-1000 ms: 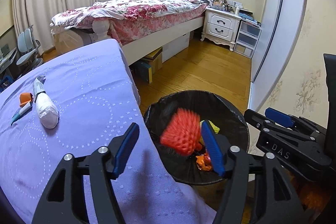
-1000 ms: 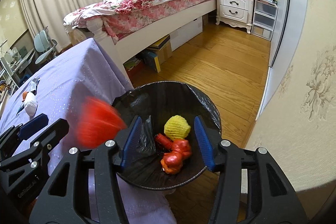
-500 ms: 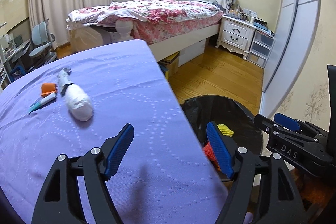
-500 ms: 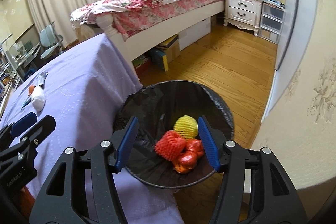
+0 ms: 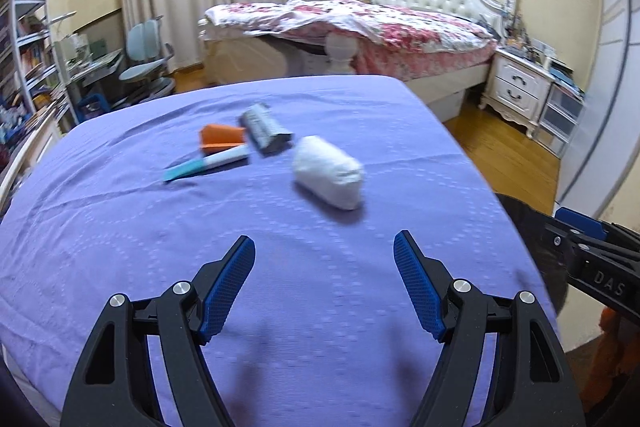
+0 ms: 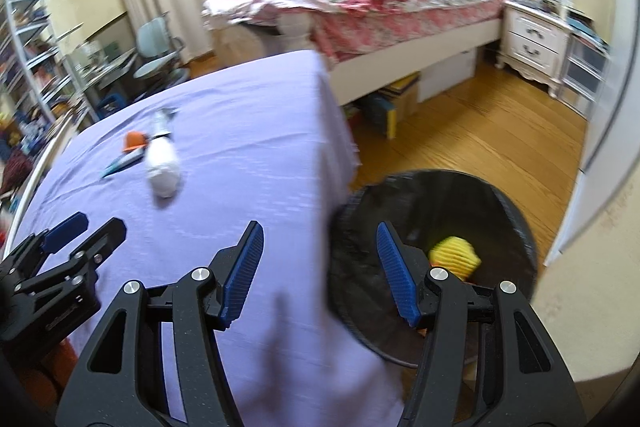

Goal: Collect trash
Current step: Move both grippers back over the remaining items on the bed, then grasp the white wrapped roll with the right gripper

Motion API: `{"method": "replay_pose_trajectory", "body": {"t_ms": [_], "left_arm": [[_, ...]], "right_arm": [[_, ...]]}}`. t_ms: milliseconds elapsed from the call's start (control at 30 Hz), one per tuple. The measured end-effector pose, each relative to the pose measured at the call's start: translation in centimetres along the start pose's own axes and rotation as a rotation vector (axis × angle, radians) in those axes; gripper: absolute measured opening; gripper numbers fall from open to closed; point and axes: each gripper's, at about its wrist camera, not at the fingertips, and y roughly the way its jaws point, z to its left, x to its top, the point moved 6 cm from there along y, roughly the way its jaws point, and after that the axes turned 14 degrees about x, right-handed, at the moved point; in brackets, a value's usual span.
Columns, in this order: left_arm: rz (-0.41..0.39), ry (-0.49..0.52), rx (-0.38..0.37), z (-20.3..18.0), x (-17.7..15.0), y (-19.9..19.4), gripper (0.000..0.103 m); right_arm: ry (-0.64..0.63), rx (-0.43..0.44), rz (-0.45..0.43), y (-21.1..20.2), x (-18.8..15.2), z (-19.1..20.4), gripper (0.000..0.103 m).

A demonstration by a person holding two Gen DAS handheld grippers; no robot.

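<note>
On the purple tablecloth (image 5: 120, 247) lie a white crumpled wad (image 5: 326, 171), a grey wrapper (image 5: 264, 127), an orange scrap (image 5: 220, 139) and a teal-and-white stick (image 5: 208, 165). My left gripper (image 5: 322, 243) hovers open over the cloth, short of the wad, with nothing between its fingers. My right gripper (image 6: 319, 229) is also open and empty, above the table's right edge. The same wad (image 6: 162, 167) lies far to its left. The black-lined bin (image 6: 516, 223) stands on the floor beside the table and holds a yellow foam net (image 6: 454, 253).
A bed with a floral cover (image 5: 360, 23) stands behind the table, and a white nightstand (image 5: 520, 87) at the right. Boxes (image 6: 396, 103) sit under the bed. An office chair (image 5: 148, 63) and shelves (image 5: 28, 47) are at the left. Wooden floor (image 6: 500, 123) surrounds the bin.
A red foam net dropped from the left gripper into the bin. Both views have swung left from the bin toward the table, and the trash on the cloth is nearer.
</note>
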Motion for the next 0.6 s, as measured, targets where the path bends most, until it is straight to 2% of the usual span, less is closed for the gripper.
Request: {"method": "replay_pose_trajectory", "body": {"t_ms": [267, 433, 600], "left_arm": [[0.046, -0.027, 0.097, 4.8, -1.1, 1.9, 0.073], [0.076, -0.069, 0.107, 7.4, -1.5, 2.8, 0.073], [0.071, -0.083, 0.131, 9.0, -1.2, 3.3, 0.073]], "right_arm": [[-0.098, 0.079, 0.084, 4.3, -0.1, 6.5, 0.058], [-0.132, 0.088, 0.122, 6.6, -0.2, 8.9, 0.058], [-0.160, 0.084, 0.146, 9.1, 0.5, 10.8, 0.058]]}}
